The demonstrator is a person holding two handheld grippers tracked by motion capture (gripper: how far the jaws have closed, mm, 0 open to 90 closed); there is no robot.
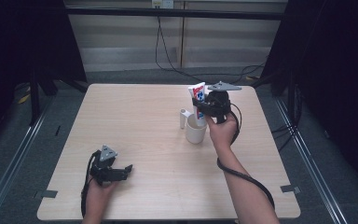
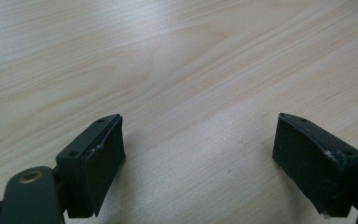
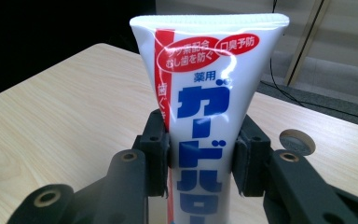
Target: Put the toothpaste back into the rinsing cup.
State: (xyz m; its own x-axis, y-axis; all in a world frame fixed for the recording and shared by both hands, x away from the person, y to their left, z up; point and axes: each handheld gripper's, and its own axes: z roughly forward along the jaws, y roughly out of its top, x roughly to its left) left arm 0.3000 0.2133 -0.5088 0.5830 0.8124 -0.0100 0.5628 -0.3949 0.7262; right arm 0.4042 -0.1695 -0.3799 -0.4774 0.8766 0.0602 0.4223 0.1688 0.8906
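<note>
holding: a tube [image 3: 205,116] is clamped upright between the jaws of the right tool [image 1: 204,103], crimped end up, the grip taken on its middle.
place: the tube [image 1: 198,99] is held over the far right part of the worktop [image 1: 144,126], its lower end at or just inside the mouth of a white cup [image 1: 196,129]; whether it touches the cup cannot be told.
beside: a small white piece [image 1: 182,117] stands just left of the cup; what it is cannot be made out.
left tool: the left tool [image 1: 119,171] is rested low on the near left of the worktop [image 2: 177,60], well apart from the cup; its jaws are spread wide with nothing between them.
step judged: the tube seems to be being set into the cup.
risk, tipping: the cup is light and is not steadied by anything; a sideways push from the tube could topple it or knock the white piece over.
risk, slip: the tube is smooth and soft, so it could be squeezed out of shape or slid down in the jaws if the grip is loosened early.
risk, lean: once freed, the tall tube could lean on the rim and pull the cup over.
</note>
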